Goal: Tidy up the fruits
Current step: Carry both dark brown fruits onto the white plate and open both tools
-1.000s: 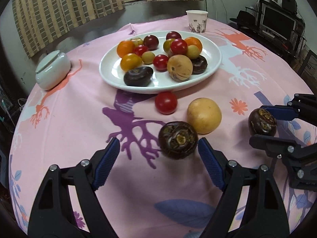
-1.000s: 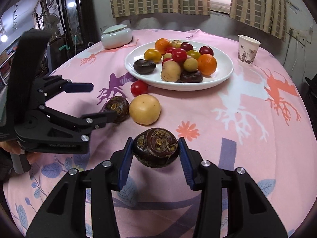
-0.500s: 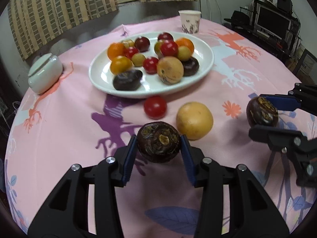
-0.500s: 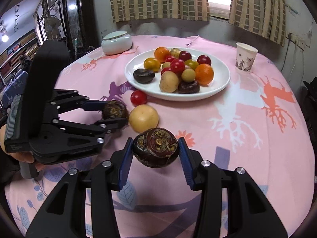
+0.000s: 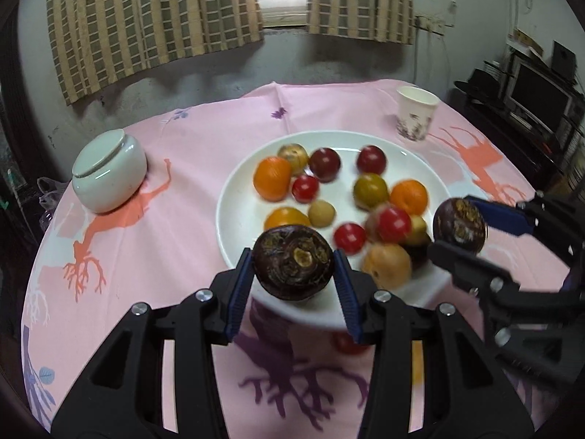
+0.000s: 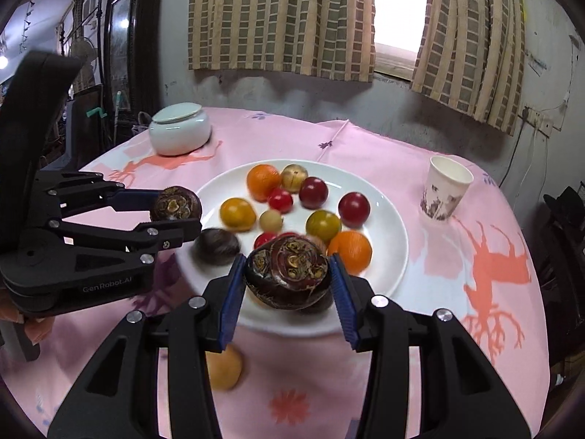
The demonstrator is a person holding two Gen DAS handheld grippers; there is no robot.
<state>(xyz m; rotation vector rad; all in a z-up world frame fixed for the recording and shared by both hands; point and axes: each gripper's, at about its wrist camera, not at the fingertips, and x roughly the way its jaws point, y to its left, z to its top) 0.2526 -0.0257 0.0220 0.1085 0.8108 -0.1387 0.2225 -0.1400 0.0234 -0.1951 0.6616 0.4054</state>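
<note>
My left gripper (image 5: 292,260) is shut on a dark brown water chestnut (image 5: 292,274) and holds it in the air over the near rim of the white plate (image 5: 237,190). My right gripper (image 6: 287,261) is shut on a second dark chestnut (image 6: 289,278), also above the plate's (image 6: 398,226) near edge. Each wrist view shows the other gripper with its chestnut beside it. The plate carries several oranges, red tomatoes, yellow-green fruits and dark chestnuts. A red tomato (image 5: 345,344) and a yellow round fruit (image 6: 223,367) lie on the pink cloth in front of the plate.
A white lidded jar (image 5: 109,170) stands left of the plate and a paper cup (image 5: 416,113) stands behind it on the right. The round table's edge curves close behind both. A TV shelf (image 5: 537,95) stands beyond the right edge, dark furniture (image 6: 120,58) beyond the left.
My left gripper closed on the chestnut that lay on the cloth. Both grippers then rose and moved forward with their chestnuts, from beside the loose fruits to above the plate's near rim.
</note>
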